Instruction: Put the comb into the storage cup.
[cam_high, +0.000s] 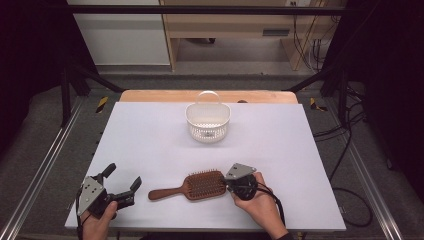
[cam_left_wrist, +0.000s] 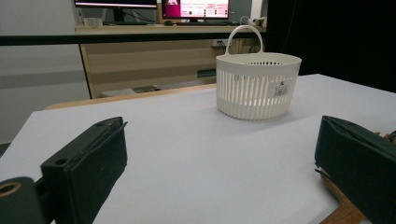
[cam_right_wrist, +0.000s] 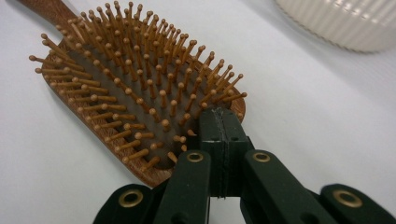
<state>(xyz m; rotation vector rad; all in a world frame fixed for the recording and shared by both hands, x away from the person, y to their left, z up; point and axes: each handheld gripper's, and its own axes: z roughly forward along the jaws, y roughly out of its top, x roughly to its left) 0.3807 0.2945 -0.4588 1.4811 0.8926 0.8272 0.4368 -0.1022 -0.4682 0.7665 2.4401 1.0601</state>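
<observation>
Hairbrush (cam_high: 192, 186) lies lower centre of the desk (cam_high: 150, 130), long axis left-right, handle pointing left. Right tongs (cam_right_wrist: 219, 122) clenched, empty, tips at the head's right end. Left tongs (cam_high: 122, 180) released, idle lower left. Right hand nearer.

A white table (cam_high: 150, 130) carries a white slatted basket (cam_high: 207, 122) and a wooden hairbrush (cam_high: 192, 186).

Blk hand-held gripper (cam_high: 122, 182) jaws w/ brass rivets, grey plates.
</observation>
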